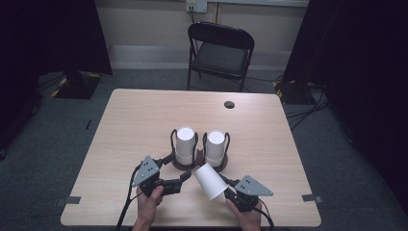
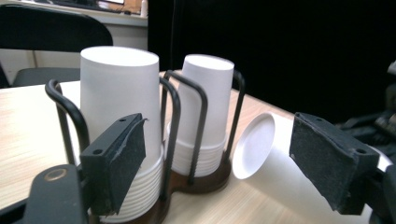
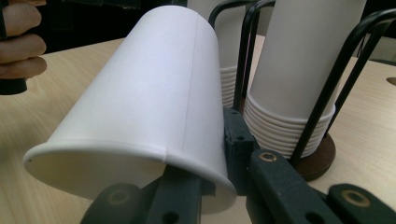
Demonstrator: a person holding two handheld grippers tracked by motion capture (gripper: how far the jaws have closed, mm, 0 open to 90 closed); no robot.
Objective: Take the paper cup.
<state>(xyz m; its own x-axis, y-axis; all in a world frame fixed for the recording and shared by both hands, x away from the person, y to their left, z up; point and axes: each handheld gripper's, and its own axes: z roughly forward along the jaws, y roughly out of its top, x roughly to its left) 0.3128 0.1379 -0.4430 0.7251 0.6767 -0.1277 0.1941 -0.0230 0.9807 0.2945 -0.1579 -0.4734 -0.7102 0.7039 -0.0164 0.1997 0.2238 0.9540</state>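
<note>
A: Biggest first: what carries everything?

B: A pale wood-grain worktop, with a black folding chair beyond its edge at twelve o'clock.

A: And on it?

B: Near the middle stands a dark wire cup holder with two bays, each holding a stack of upturned white paper cups: the left stack and the right stack, side by side.

A: Where is the loose cup?

B: The single paper cup is at about five o'clock from the holder, just beside it, tilted, its base toward the stacks.

A: Who has it?

B: The right gripper. Its jaws are pinched on the cup's rim wall, one inside, one outside.

A: And the other?

B: The left gripper, at seven o'clock from the holder, has wide jaws with nothing clamped.
</note>
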